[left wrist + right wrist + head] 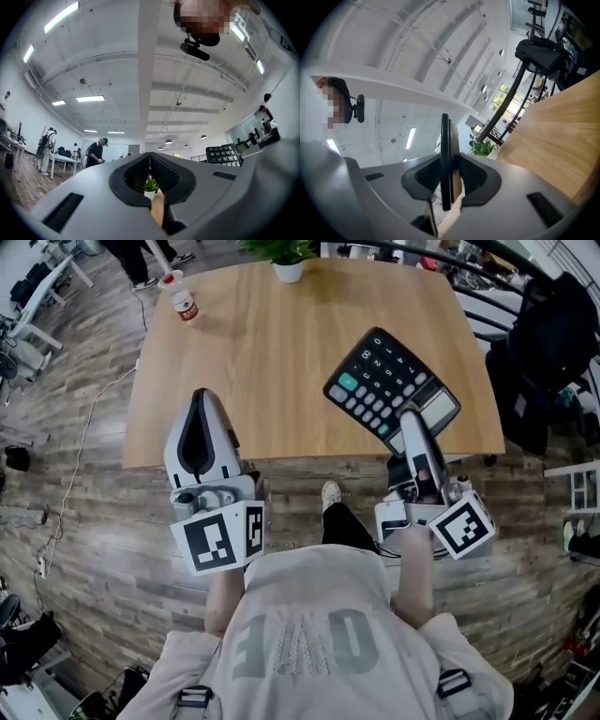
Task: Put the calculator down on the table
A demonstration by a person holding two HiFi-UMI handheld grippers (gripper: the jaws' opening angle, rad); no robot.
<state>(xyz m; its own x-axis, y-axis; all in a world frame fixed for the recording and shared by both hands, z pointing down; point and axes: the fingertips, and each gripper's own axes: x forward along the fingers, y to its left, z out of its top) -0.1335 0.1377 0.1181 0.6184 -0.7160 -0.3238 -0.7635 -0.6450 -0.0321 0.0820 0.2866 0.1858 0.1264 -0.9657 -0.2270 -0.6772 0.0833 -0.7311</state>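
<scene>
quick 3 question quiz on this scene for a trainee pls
1. True or false: the left tongs hold the calculator.
2. What is near the table's far left corner? A bottle B mug C book
3. Fill in: the left tongs are ___ (open or shut).
Key: 1 false, the right tongs grip it; 2 A; 3 shut.
</scene>
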